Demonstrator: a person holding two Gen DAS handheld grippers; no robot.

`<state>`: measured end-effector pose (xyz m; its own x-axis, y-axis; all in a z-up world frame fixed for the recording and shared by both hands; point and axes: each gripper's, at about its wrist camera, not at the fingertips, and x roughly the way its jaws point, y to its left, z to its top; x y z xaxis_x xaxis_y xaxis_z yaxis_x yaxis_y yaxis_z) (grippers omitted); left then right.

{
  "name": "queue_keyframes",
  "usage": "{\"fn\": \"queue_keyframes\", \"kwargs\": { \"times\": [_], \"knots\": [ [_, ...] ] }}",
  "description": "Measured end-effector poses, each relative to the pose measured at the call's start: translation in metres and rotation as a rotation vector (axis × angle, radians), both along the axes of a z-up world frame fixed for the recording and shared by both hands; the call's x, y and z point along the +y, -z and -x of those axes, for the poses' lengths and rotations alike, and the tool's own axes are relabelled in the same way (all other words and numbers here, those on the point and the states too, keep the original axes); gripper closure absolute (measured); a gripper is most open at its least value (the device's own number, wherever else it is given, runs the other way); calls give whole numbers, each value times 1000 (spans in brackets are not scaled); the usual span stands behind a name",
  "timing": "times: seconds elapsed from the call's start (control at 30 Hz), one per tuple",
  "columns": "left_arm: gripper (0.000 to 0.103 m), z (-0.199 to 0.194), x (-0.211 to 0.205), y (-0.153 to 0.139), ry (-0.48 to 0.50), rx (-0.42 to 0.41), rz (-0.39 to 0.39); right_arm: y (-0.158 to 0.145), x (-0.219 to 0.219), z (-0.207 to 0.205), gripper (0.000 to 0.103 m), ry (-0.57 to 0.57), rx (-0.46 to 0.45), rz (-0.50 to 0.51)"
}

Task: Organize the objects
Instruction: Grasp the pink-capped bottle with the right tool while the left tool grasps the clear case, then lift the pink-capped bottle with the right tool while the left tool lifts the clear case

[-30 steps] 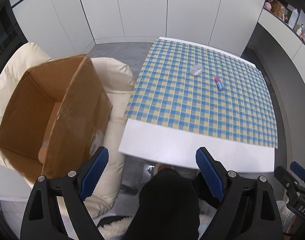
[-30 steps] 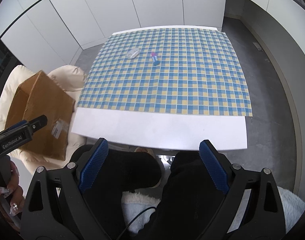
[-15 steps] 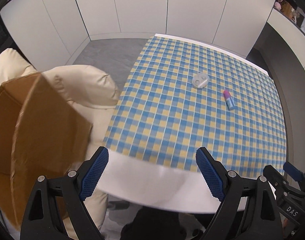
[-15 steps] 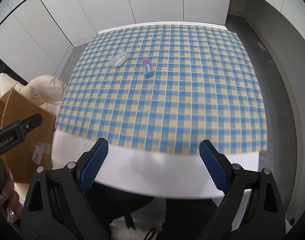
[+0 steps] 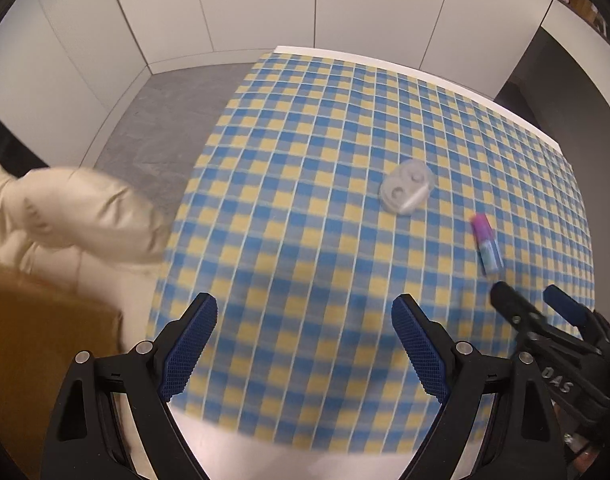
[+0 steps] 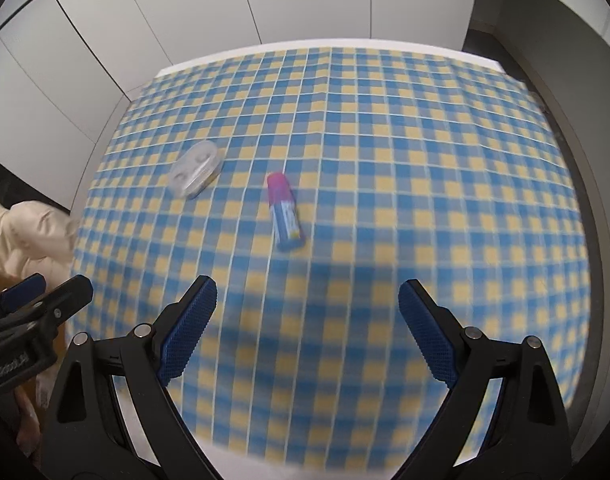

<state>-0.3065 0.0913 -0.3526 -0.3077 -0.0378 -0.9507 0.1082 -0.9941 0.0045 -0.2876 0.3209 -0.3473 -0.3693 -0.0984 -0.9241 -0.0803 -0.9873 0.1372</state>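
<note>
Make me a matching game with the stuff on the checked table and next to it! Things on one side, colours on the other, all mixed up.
Things:
1. little case
2. tube's cap end
3. cushion
4. gripper fingers

Colours:
A. cream
B. blue
C. clear, whitish
D. pink

Pairs: 1-C, 2-D, 3-A, 4-B

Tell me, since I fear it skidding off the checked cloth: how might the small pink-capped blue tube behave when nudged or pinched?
The pink-capped tube lies on its side and looks round, so a sideways nudge would probably roll it. It seems small and likely light, so it may skid on the checked cloth. Its smooth, hard-looking body might slip unless pinched across its middle.
</note>
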Motion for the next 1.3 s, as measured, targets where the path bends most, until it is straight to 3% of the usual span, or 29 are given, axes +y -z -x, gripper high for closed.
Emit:
{"fn": "queue_keyframes", "kwargs": {
  "times": [0.3, 0.37, 0.47, 0.53, 0.63, 0.8, 0.87, 0.93, 0.97, 1.3],
  "knots": [
    [13, 42, 18, 23, 63, 2, 12, 27, -13, 40, 9, -22, 40, -82],
    [13, 52, 23, 32, 78, -3, 3, 30, -12, 43, 15, -18, 49, -85],
    [13, 65, 28, 46, 92, -12, 19, 36, -11, 46, 30, -12, 54, -96],
    [13, 71, 34, 50, 97, 0, 28, 35, -9, 44, 51, -11, 85, -122],
    [13, 84, 43, 54, 115, 20, 32, 36, -1, 43, 70, 2, 115, -118],
    [12, 114, 56, 70, 123, 11, 45, 30, 23, 42, 84, 16, 125, -62],
    [19, 124, 51, 73, 121, 46, 30, 32, 30, 45, 84, 13, 126, -60],
    [39, 128, 51, 72, 128, 74, 3, 33, 36, 48, 84, 9, 130, -64],
    [63, 128, 53, 70, 128, 85, 8, 32, 38, 48, 84, 4, 131, -65],
    [63, 132, 64, 63, 112, 114, 48, 32, 34, 52, 85, -17, 120, -73]
  ]
}}
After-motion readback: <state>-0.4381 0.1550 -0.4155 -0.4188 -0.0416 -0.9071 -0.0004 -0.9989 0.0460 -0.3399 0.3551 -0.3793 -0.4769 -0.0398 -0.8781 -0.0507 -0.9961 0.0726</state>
